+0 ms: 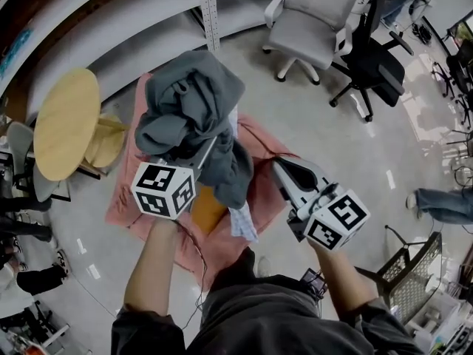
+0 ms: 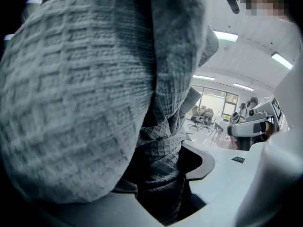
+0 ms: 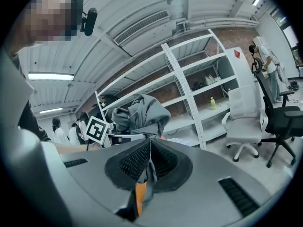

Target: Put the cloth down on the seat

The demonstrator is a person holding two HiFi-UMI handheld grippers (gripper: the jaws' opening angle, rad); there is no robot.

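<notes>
A bunched grey cloth (image 1: 194, 106) hangs in the air, with my left gripper (image 1: 194, 161) shut on it from below; its marker cube sits just under the bundle. In the left gripper view the waffle-weave cloth (image 2: 94, 89) fills most of the picture and a fold is pinched between the jaws (image 2: 161, 174). Beneath the cloth lies an orange seat (image 1: 208, 209) on a pink sheet (image 1: 137, 198). My right gripper (image 1: 279, 167) is beside the cloth's right edge, shut, with nothing in it. The right gripper view shows its pads (image 3: 150, 148) pressed together and the grey cloth (image 3: 142, 113) beyond them.
A round wooden table (image 1: 66, 124) stands at the left. White shelving (image 1: 207, 9) runs along the back. A white office chair (image 1: 310, 28) and a black one (image 1: 373, 61) are at the upper right. A wire basket (image 1: 414, 279) and a person's legs (image 1: 443, 202) are at the right.
</notes>
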